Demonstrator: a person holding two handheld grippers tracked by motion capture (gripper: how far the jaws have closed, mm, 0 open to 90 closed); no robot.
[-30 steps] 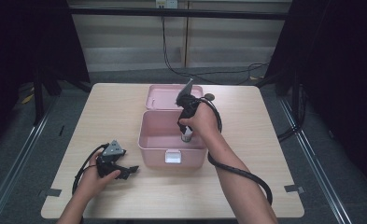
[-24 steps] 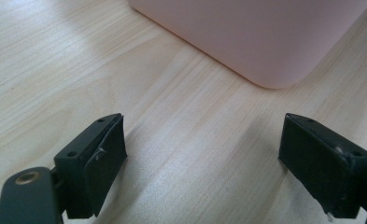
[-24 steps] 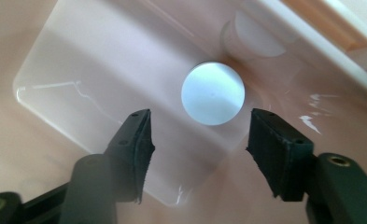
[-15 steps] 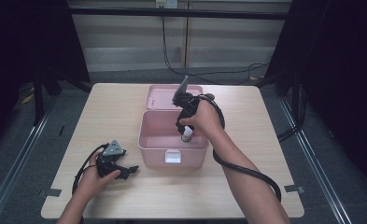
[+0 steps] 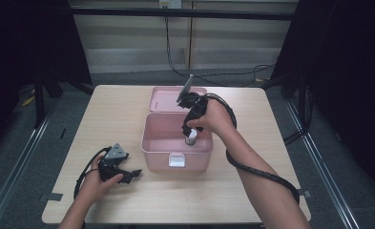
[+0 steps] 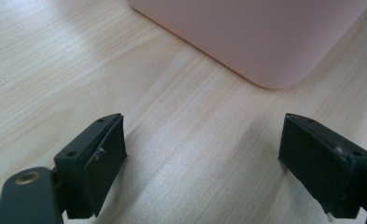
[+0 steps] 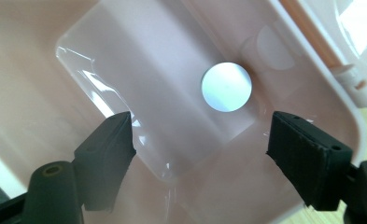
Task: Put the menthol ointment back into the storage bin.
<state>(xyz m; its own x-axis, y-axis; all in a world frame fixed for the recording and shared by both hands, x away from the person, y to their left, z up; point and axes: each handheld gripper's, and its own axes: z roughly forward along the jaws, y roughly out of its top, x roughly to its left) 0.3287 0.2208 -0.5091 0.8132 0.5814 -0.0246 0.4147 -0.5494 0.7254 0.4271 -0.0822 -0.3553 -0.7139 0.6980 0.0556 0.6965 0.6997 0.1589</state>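
A wooden table [image 5: 252,191] seen from above, with an open pink box [image 5: 159,152] near its middle as the landmark. Nearest the viewer, left of the box's front corner, the person's left hand rests on the table holding the left gripper [image 5: 128,174]; in the left gripper view its jaws stand wide apart and empty, aimed at that rounded corner [image 6: 274,79]. Farther off, the right gripper [image 5: 189,130] points steeply down into the box, jaws spread with nothing between them. Straight below it, and slightly ahead, a small white bottle [image 5: 191,140] stands upright on the box floor near the right wall. Its long axis runs vertically, in line with the gripper, so the right gripper view meets it end-on as a flat white round cap [image 7: 226,87] just beyond the jaw tips. The right hand is much the nearer. Beyond the box, its lid [image 5: 162,98] lies hinged back.
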